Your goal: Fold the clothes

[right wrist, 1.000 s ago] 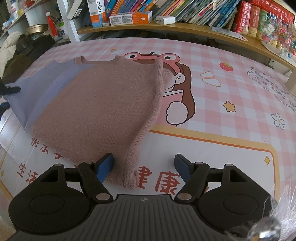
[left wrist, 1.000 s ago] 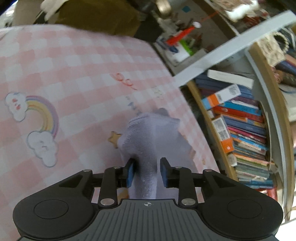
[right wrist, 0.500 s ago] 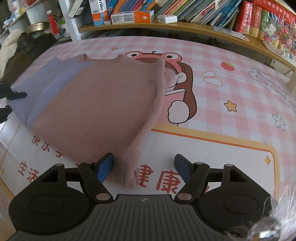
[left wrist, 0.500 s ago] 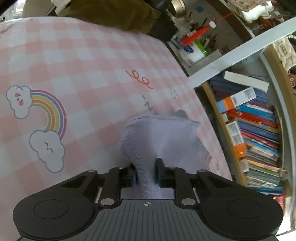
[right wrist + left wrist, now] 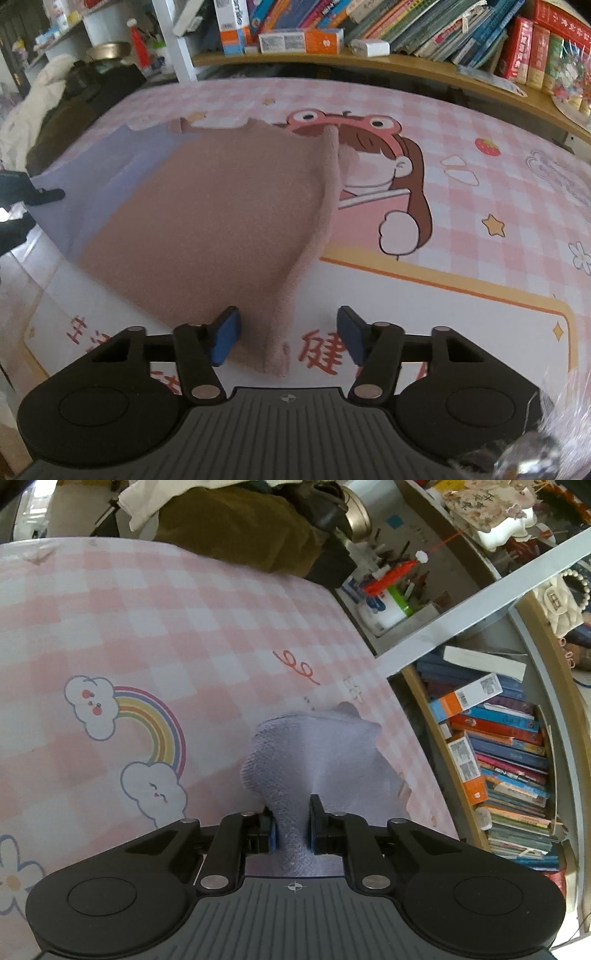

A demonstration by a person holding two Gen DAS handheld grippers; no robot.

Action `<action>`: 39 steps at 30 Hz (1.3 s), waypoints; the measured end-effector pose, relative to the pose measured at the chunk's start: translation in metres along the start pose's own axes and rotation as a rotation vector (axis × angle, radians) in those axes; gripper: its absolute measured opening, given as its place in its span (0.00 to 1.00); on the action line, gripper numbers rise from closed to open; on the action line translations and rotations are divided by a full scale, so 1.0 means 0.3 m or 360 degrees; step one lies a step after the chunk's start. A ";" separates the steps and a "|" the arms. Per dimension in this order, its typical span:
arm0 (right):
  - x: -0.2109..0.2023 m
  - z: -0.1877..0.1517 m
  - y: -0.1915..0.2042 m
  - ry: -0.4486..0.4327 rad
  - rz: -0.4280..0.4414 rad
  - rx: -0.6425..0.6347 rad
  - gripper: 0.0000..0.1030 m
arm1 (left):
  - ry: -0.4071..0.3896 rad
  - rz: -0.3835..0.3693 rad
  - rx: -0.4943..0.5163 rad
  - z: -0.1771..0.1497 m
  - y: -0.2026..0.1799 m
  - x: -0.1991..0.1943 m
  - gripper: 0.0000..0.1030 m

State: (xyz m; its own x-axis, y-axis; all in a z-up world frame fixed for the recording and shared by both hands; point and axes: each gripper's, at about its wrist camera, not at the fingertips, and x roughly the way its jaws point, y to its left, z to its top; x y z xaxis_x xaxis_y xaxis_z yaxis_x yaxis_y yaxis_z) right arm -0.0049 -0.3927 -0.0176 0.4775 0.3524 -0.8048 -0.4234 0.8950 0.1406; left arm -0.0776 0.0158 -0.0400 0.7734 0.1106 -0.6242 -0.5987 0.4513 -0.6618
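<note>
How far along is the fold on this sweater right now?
Early stage. Done: the sweater lies spread on the pink checked cloth. In hand: the left tool is shut on its lavender edge; the right tool has just been closing around the pink corner, pads not yet pressing. Left: grip that corner, carry the fold over, flatten it.

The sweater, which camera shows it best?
The right wrist view: the sweater lies spread across the tablecloth, pink body and lilac sleeve both visible. The left wrist view shows only a bunched lilac corner pinched in the left claw.
</note>
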 end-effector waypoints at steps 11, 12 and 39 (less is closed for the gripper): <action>0.011 0.004 -0.026 0.0008 0.0199 0.0038 0.24 | -0.0145 -0.0319 0.0703 -0.097 -0.359 -0.171 0.11; 0.014 0.004 -0.032 0.0007 0.0211 0.0043 0.24 | -0.0145 -0.0340 0.0778 -0.125 -0.397 -0.181 0.11; -0.095 -0.062 -0.261 -0.0112 0.0420 0.0161 0.28 | 0.0387 -0.0268 0.1671 -0.758 -0.642 -0.112 0.52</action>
State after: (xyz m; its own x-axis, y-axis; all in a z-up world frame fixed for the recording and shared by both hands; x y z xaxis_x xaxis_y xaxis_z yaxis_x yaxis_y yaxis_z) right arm 0.0003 -0.4779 -0.0165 0.4150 0.5915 -0.6913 -0.4629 0.7914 0.3993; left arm -0.0357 -0.2761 0.0140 0.6977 -0.1492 -0.7007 0.0765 0.9880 -0.1341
